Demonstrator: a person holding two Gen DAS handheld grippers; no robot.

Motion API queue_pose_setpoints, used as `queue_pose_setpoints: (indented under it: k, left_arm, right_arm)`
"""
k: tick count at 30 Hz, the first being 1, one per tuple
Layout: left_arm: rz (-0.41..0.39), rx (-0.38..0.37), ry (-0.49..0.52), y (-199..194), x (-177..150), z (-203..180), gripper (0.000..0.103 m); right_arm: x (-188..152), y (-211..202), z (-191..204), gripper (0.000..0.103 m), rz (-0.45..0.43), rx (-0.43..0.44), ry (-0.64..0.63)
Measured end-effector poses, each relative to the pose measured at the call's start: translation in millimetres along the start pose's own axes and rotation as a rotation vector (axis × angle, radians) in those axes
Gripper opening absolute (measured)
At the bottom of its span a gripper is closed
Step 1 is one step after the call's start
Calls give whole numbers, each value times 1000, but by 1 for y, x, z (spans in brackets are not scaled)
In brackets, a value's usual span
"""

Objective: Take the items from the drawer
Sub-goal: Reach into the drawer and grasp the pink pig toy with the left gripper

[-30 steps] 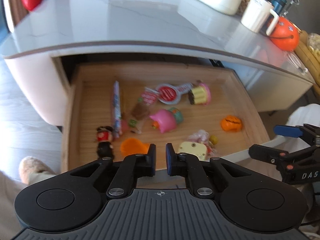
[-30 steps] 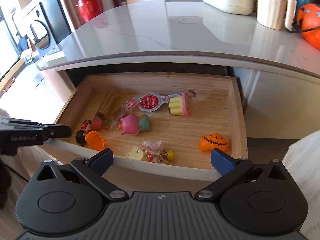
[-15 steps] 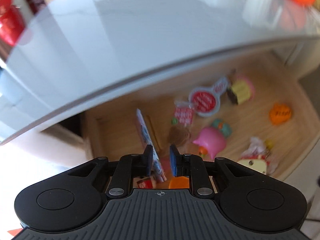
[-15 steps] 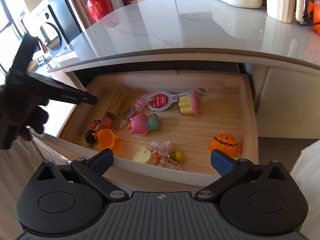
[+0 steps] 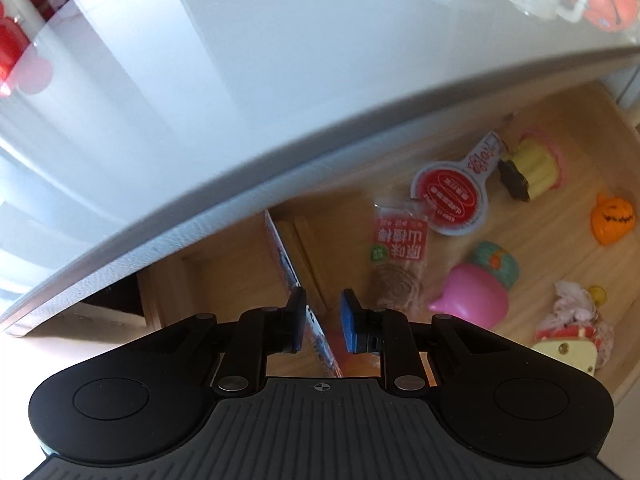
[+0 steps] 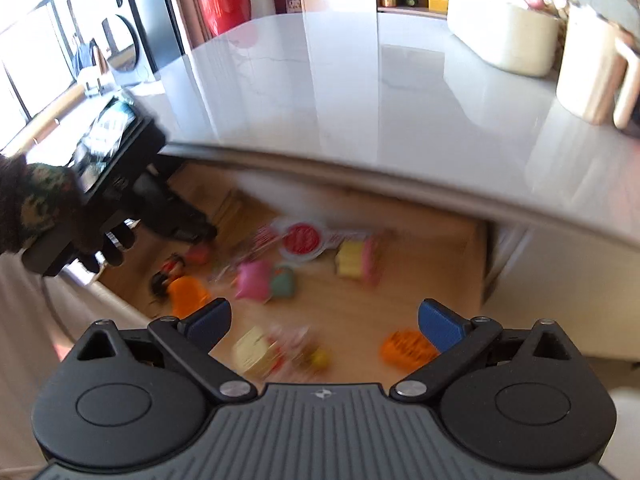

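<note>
The wooden drawer point(image 5: 560, 128) stands pulled out under the grey countertop point(image 5: 240, 80). In the left wrist view my left gripper point(image 5: 322, 304) hangs low over the drawer's left part. Its fingers are narrowly open on either side of a thin blue-and-white packet point(image 5: 286, 256) that stands on edge, and I see no contact. Right of it lie a red snack packet point(image 5: 400, 248), a pink toy point(image 5: 472, 296), a yellow pudding toy point(image 5: 532, 168) and an orange pumpkin point(image 5: 612, 216). My right gripper point(image 6: 324, 320) is wide open and empty above the drawer's front, near the pumpkin point(image 6: 404, 348).
The countertop edge point(image 6: 360, 184) overhangs the drawer's back. A cream mug point(image 6: 592, 76) and a white container point(image 6: 504, 36) stand on it at the right. A gloved hand point(image 6: 32, 200) holds the left gripper at the drawer's left side. The right wrist view is motion-blurred.
My left gripper has swung up, forward and down into the drawer's left part, ending astride the thin packet. My right gripper has moved closer over the drawer, still wide open.
</note>
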State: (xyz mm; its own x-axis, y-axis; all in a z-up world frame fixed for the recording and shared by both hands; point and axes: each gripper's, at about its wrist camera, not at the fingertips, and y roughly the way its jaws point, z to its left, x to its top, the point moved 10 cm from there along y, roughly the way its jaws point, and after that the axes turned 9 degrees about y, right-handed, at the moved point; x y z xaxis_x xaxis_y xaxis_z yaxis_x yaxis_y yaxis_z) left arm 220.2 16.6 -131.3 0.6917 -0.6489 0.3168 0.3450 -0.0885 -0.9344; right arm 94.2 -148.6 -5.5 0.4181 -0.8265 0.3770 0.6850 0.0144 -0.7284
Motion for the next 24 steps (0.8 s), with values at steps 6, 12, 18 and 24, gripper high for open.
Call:
queue_pose_setpoints:
  k: [6,12,18,24]
  left_arm:
    - [18,-73,-30,4,-16,8,23]
    - [-33,-186,96,-10,-19,-16,27]
    - [-9,-107,40,-3,-20,2,29]
    - [3,-106,-66,1,-23,20,29]
  right_arm:
    - [30,27,-8,100,93,-35,-63]
    - [29,63,-19,99,167,-67,-128]
    - [9,81,-48,95,225,-94,-22]
    - [10,78,-58,91,229,-70,64]
